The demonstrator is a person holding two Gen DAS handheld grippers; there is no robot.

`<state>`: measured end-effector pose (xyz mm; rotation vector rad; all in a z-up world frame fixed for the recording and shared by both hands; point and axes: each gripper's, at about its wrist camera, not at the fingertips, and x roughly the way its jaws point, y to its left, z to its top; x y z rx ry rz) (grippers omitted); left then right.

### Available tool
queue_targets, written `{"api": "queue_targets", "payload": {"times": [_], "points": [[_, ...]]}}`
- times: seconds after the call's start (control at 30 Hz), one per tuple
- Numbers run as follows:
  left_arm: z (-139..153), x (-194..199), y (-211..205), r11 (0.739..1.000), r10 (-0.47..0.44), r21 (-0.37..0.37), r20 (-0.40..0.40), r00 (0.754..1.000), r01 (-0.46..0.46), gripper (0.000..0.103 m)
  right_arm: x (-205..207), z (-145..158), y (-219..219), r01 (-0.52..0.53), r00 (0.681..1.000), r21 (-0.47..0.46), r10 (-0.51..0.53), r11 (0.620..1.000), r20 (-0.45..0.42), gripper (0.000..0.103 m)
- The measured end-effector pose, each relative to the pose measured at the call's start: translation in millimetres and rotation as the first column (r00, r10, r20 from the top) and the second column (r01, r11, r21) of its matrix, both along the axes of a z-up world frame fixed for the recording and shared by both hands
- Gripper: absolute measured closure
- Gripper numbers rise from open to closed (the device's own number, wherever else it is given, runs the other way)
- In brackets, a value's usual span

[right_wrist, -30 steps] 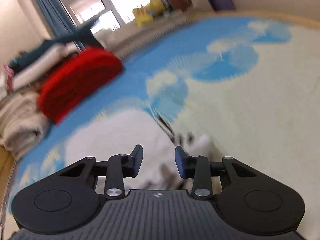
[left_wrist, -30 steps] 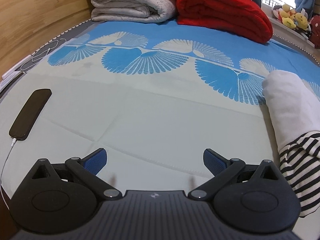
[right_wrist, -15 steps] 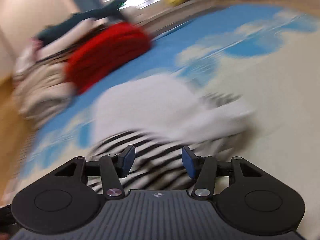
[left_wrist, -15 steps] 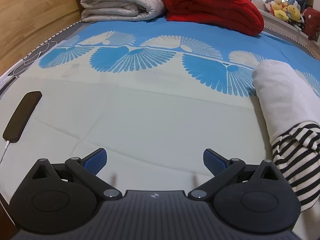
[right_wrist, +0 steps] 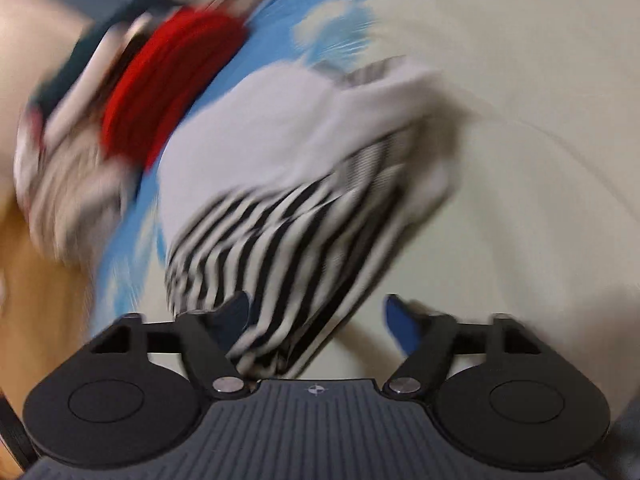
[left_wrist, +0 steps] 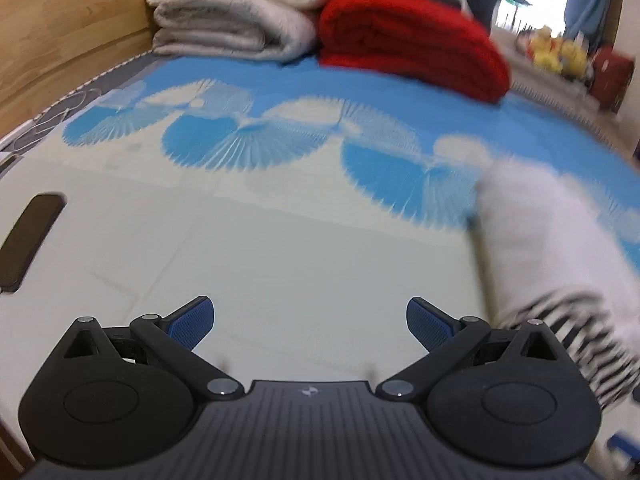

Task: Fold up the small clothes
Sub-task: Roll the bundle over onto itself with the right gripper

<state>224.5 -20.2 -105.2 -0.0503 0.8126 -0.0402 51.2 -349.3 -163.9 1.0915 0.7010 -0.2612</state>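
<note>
Garment, white with a black-striped part, lying bunched on the bed.
Right gripper: jaws spread wide, just been opening; striped cloth lies between them against the left finger, right pad clear of it. Left gripper: jaws wide apart over bare sheet, nothing between; garment to its right. Phone at the left edge. Red blanket and pale quilt stacked at the far end, by the wooden headboard.
</note>
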Motion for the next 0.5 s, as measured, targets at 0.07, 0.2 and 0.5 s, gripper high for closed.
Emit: {"api": "queue_targets", "payload": {"times": [0.07,0.2,0.5], "points": [[16.7,13.9,-10.2,0.994,-0.067,-0.084,0.037,0.997,0.07,0.0,-2.8,-6.9,-9.0,0.044,0.999,0.048,-0.045,0.998,0.012,0.015],[25.5,66.8,-54.3,0.94,-0.272,-0.212,0.015,0.962,0.269,0.0,-0.4,-37.5,-31.7,0.166,0.981,0.248,-0.186,0.954,0.059,0.014],[-55.0,184.1,-132.5,0.802,-0.339,-0.562,-0.147,0.929,0.204,0.023,69.2,-26.3,-32.8,-0.058,0.998,0.017,0.058,0.998,0.006,0.065]]}}
